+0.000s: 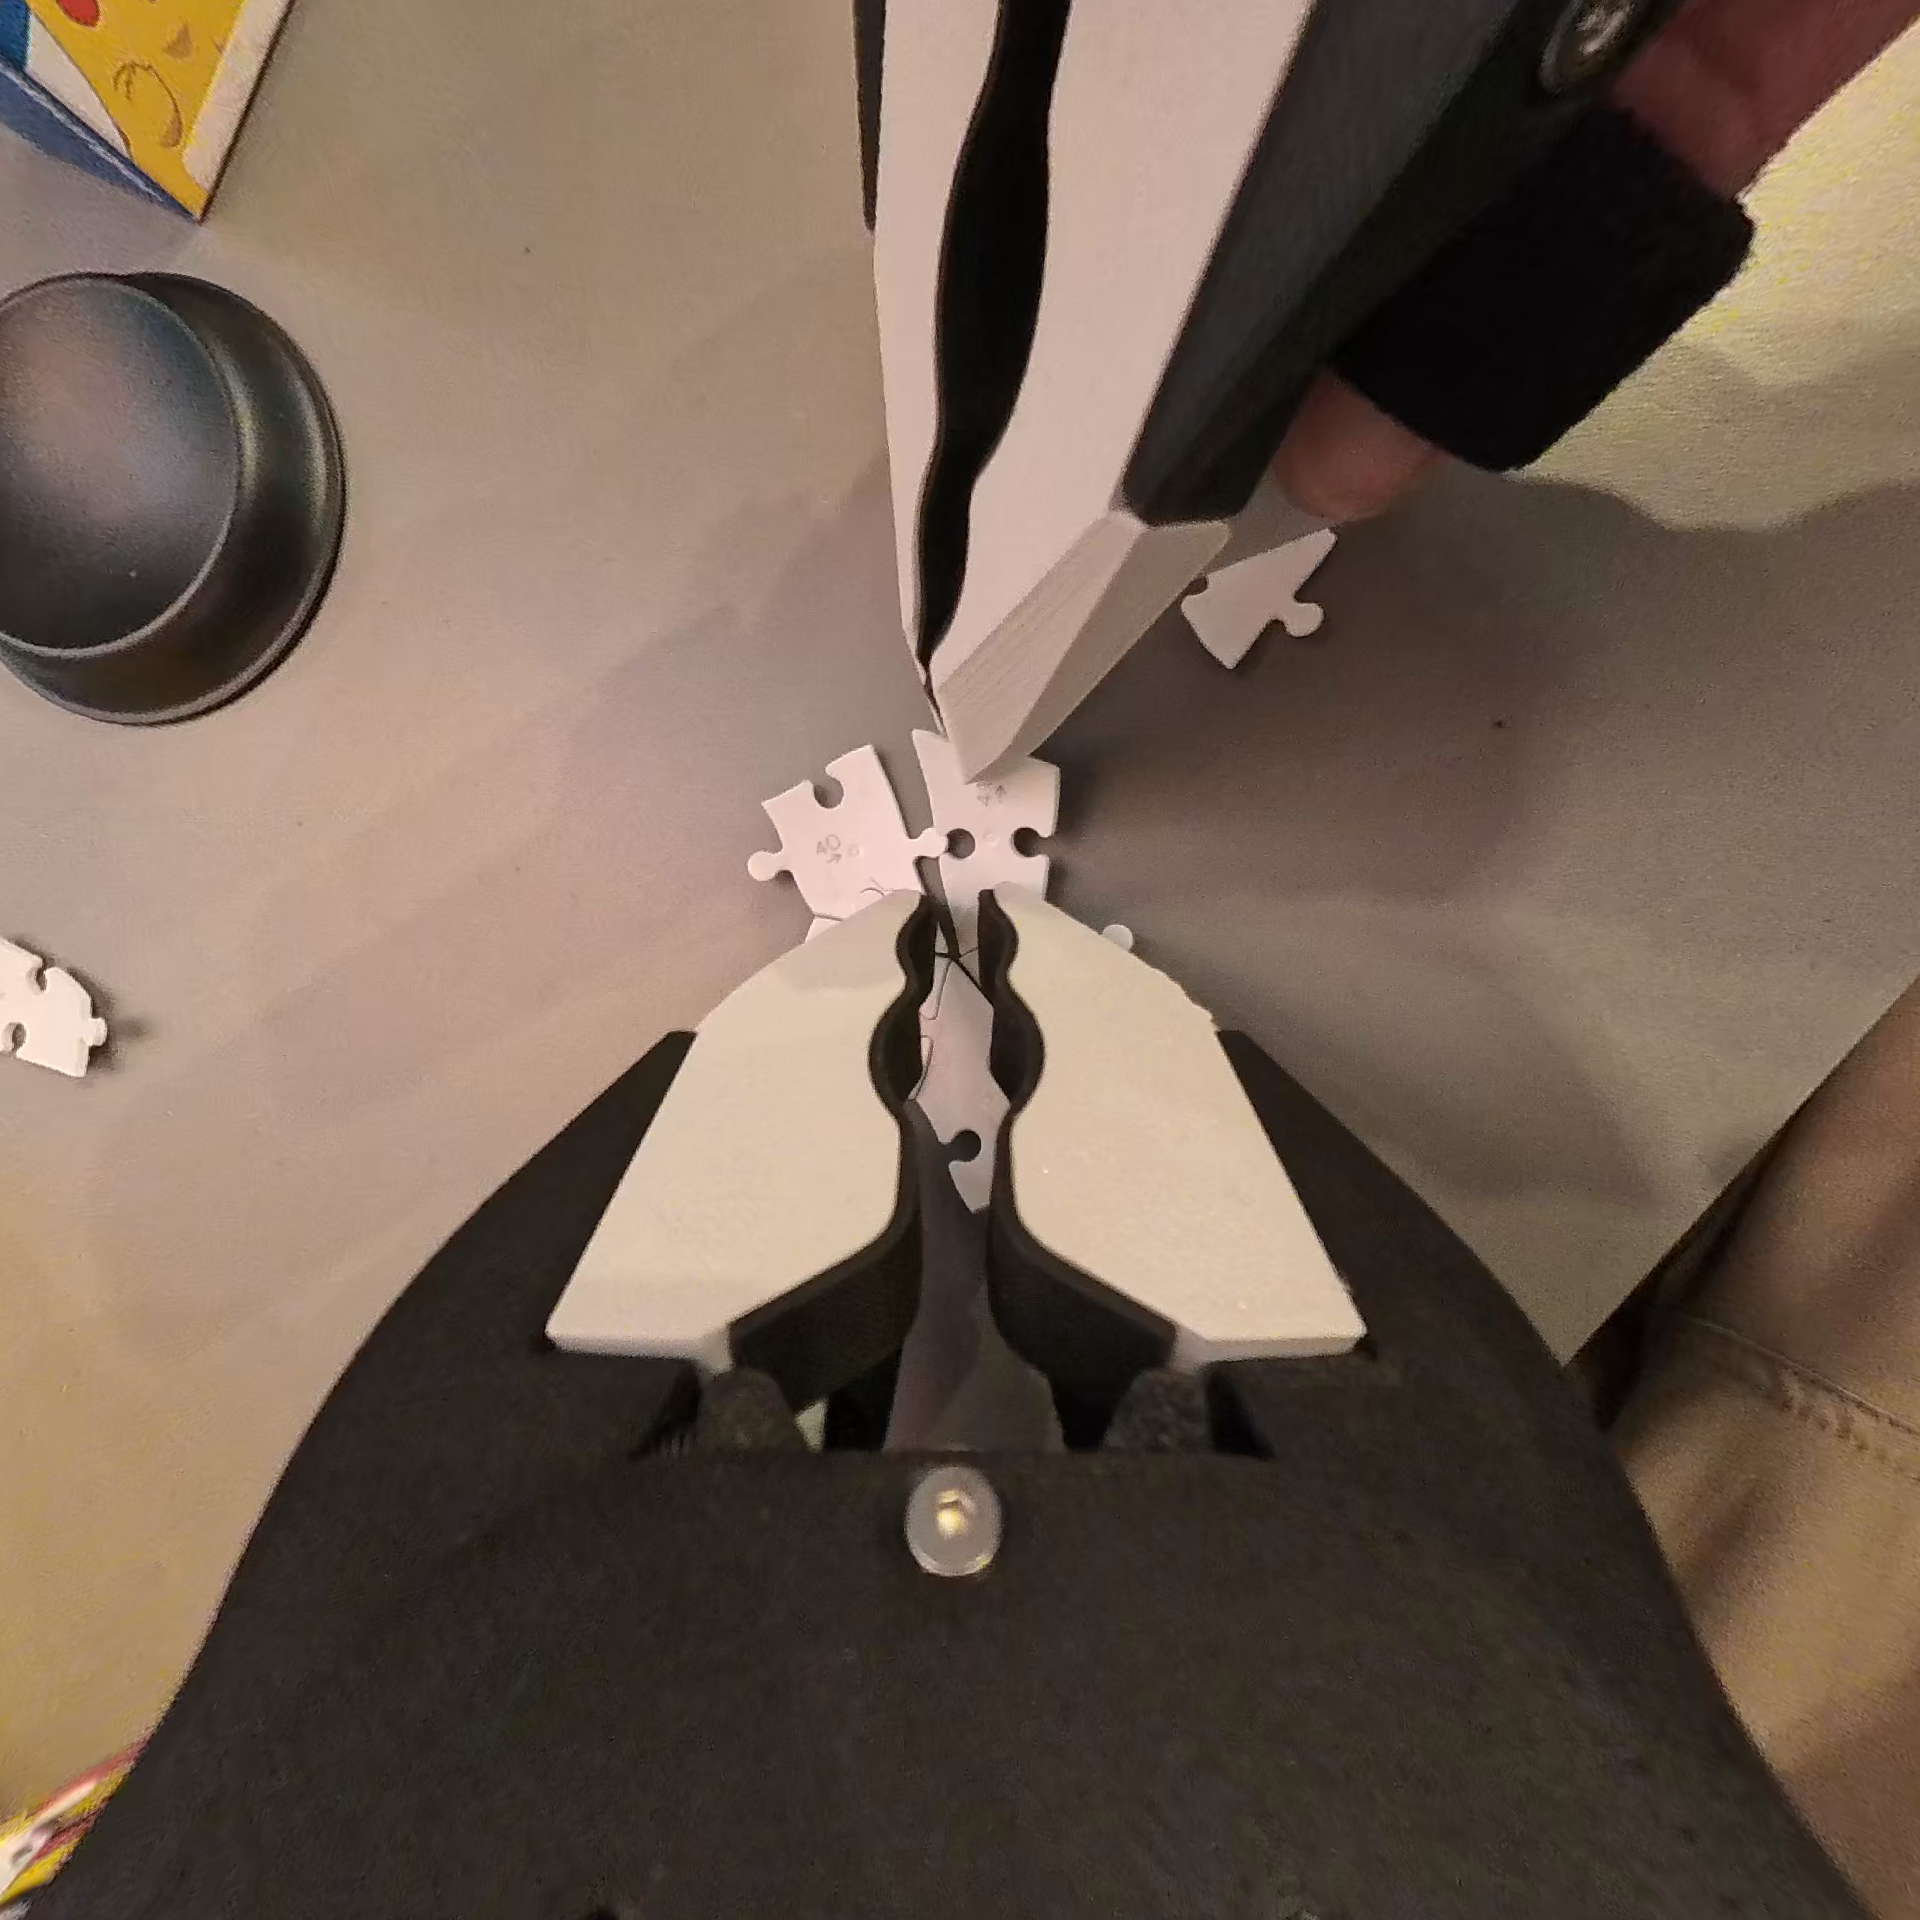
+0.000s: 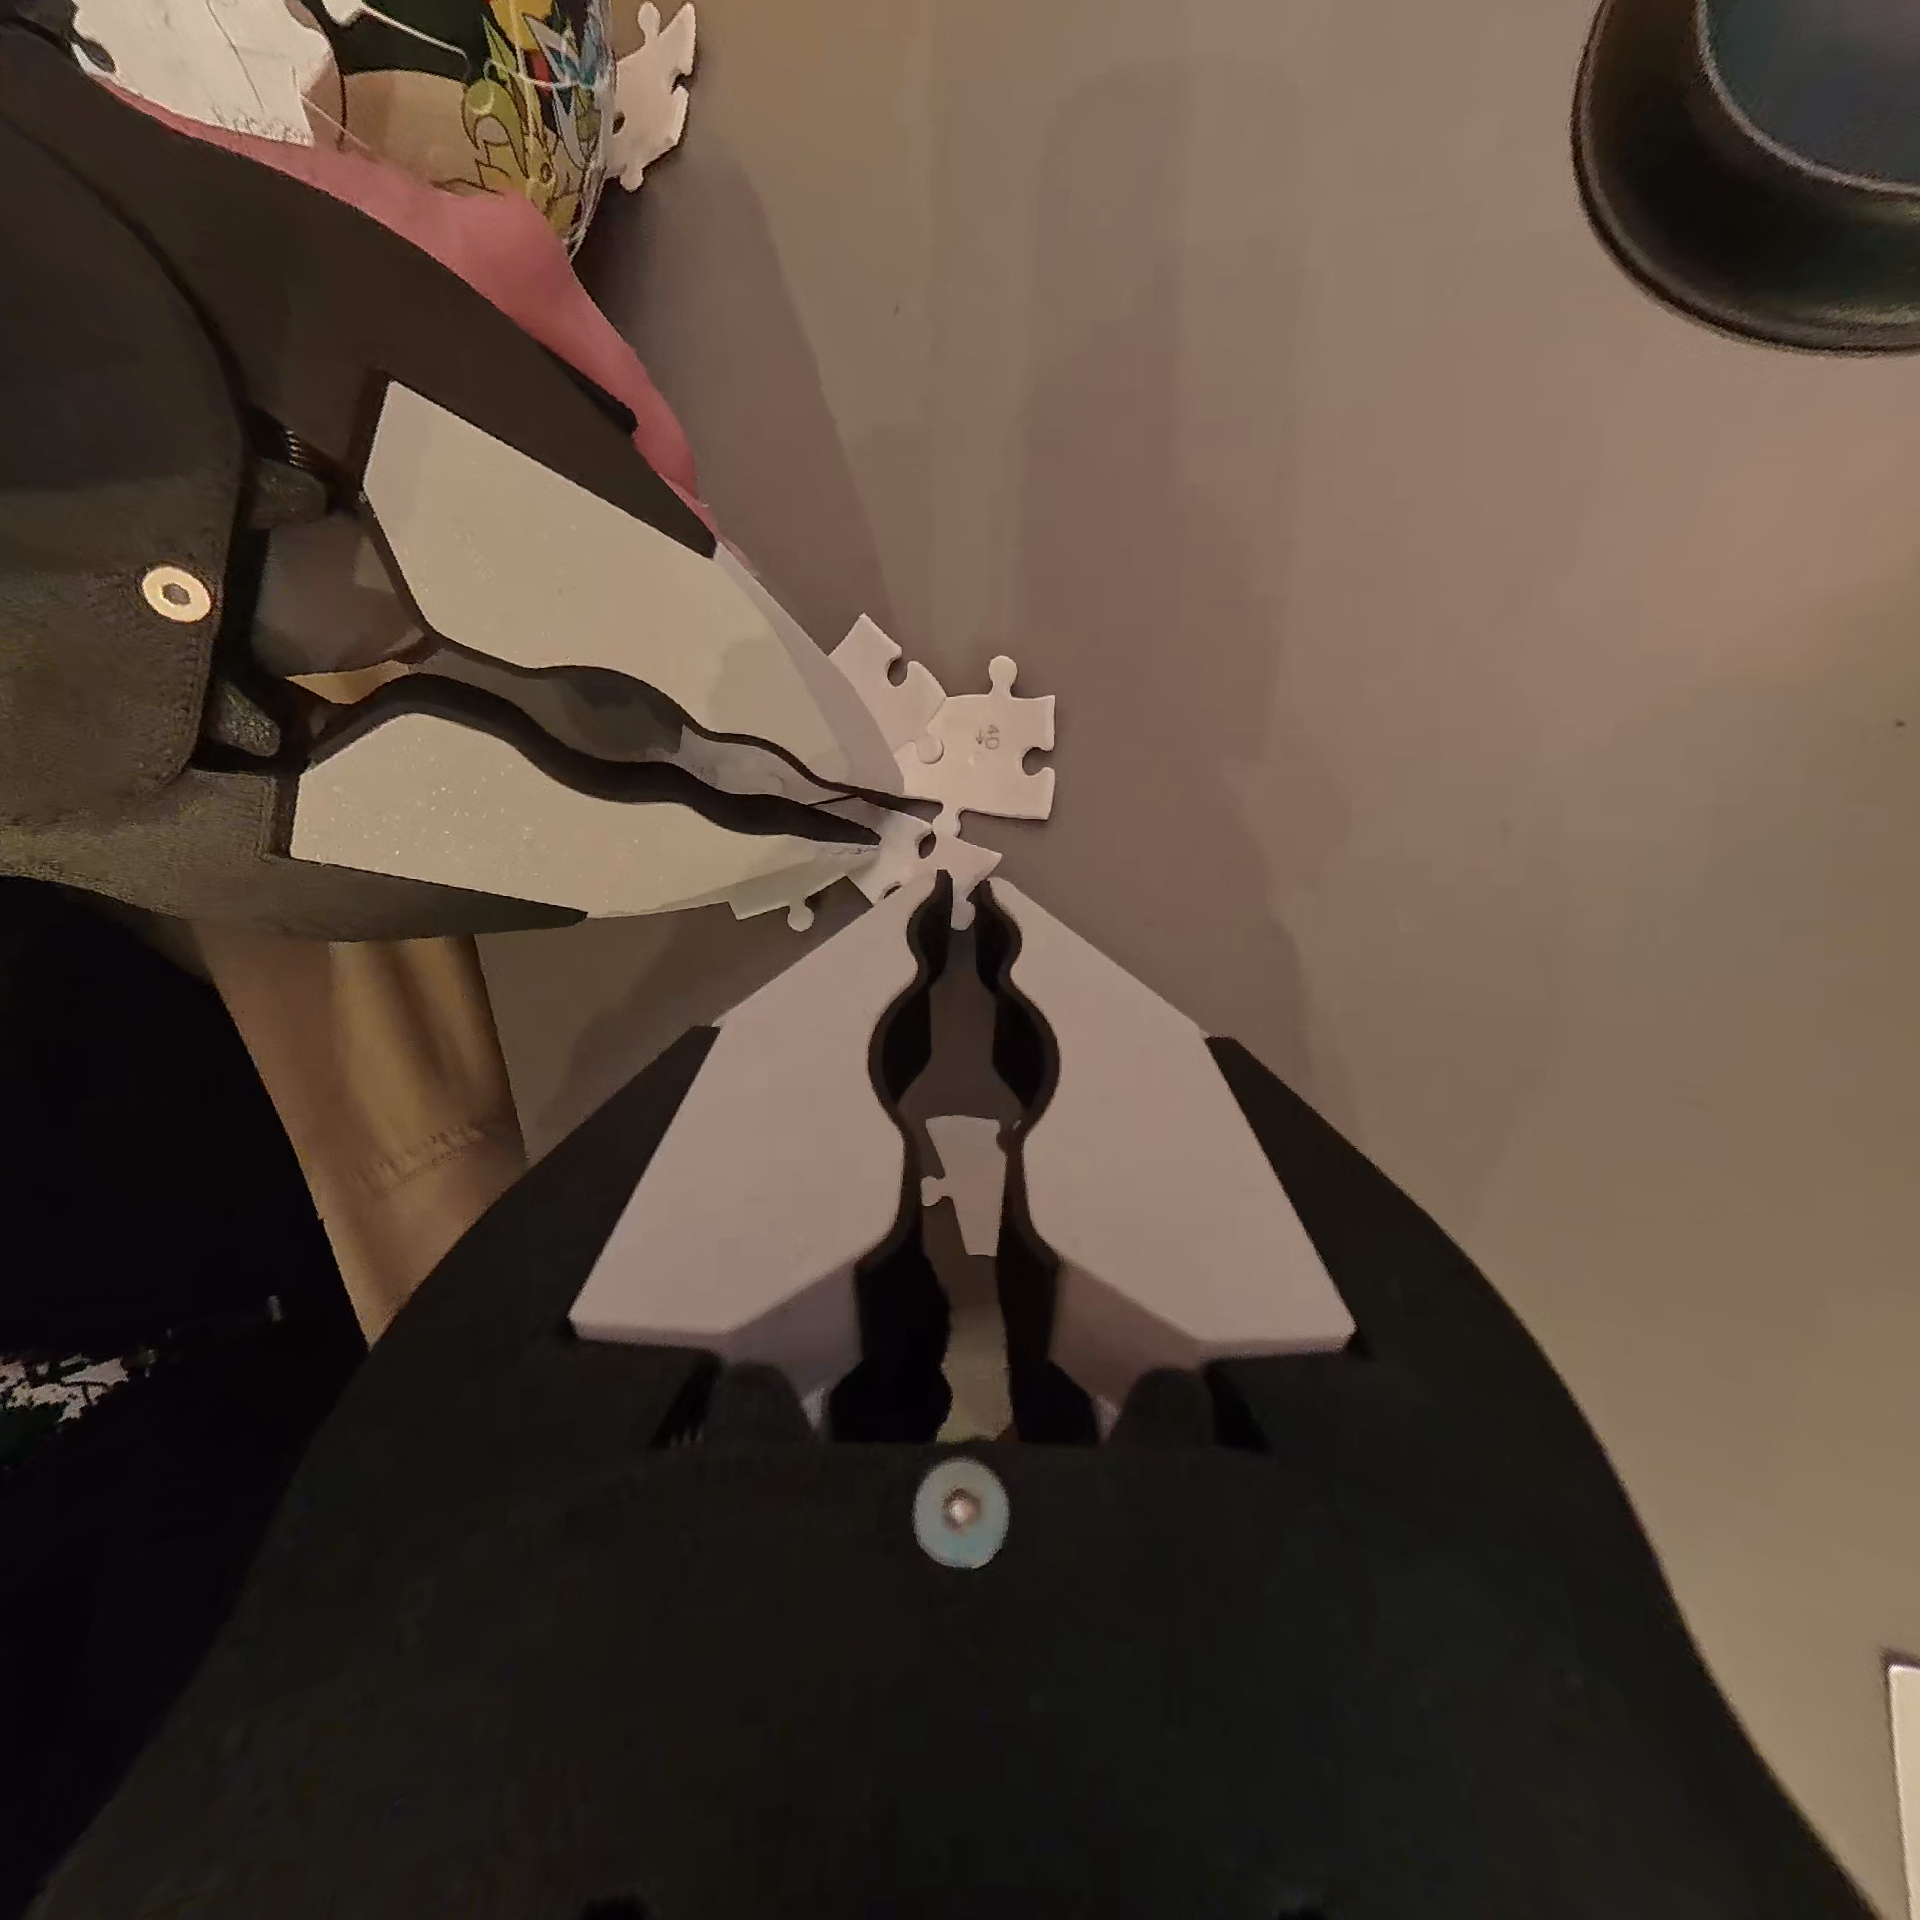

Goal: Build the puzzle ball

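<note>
My left gripper [image 1: 951, 925] is shut on a short chain of joined white puzzle pieces [image 1: 831, 847] that fans out past its tips, backs up, above the grey table [image 1: 623, 468]. My right gripper [image 1: 935, 717] comes in from the top and is shut on the corner of the piece [image 1: 997, 821] at the chain's right end. In the right wrist view, my right gripper [image 2: 961, 899] pinches that small piece [image 2: 961, 857]. The left gripper [image 2: 883, 821] enters from the left with the chain [image 2: 987, 748]. A partly built colourful ball [image 2: 530, 104] sits at the top left.
A dark round bowl [image 1: 156, 499] stands on the table, top right in the right wrist view [image 2: 1766, 156]. A yellow and blue box [image 1: 135, 83] is beyond it. Loose white pieces [image 1: 47, 1008] [image 1: 1257, 603] [image 2: 655, 94] lie around. The table edge [image 1: 1714, 1143] runs close on the right. The grippers are tip to tip, or close to it. The dark round bowl [image 1: 156, 499] is about 15 cm from both grippers' fingertips.
</note>
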Motion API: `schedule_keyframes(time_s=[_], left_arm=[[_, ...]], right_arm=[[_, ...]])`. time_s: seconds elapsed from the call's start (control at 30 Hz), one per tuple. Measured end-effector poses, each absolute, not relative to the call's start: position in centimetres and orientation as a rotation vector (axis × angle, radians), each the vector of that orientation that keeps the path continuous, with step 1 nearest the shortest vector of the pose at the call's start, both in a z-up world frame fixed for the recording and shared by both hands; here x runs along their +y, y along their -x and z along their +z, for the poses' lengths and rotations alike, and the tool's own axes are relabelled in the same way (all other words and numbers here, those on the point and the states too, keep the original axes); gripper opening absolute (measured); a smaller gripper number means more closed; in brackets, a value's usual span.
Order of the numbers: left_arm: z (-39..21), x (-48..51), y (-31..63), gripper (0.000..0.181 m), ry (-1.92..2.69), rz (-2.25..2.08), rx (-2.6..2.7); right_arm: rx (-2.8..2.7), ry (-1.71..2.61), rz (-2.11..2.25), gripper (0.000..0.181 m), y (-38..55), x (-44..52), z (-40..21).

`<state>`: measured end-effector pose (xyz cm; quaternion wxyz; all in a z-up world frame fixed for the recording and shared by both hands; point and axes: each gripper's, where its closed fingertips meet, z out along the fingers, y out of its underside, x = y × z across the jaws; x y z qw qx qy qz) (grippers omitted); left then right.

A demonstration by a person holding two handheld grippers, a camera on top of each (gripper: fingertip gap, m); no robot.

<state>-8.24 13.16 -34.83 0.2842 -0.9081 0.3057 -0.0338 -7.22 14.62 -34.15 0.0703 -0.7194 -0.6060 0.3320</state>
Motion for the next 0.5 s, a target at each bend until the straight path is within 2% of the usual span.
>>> schedule_keyframes(time_s=[0.17,0.33,0.5], left_arm=[[-34.83,13.21,8.41,0.007,2.428,-0.087,0.817],[-34.52,13.39,8.6,0.025,2.427,-0.07,0.804],[-34.59,13.33,8.59,0.024,2.436,-0.11,0.791]], right_arm=[[-1.862,2.131,0.977,0.002,7.43,14.7,-34.14],[-1.869,2.124,0.981,0.002,7.57,14.57,-34.11],[-1.874,2.111,0.975,0.002,7.64,14.53,-34.0]])
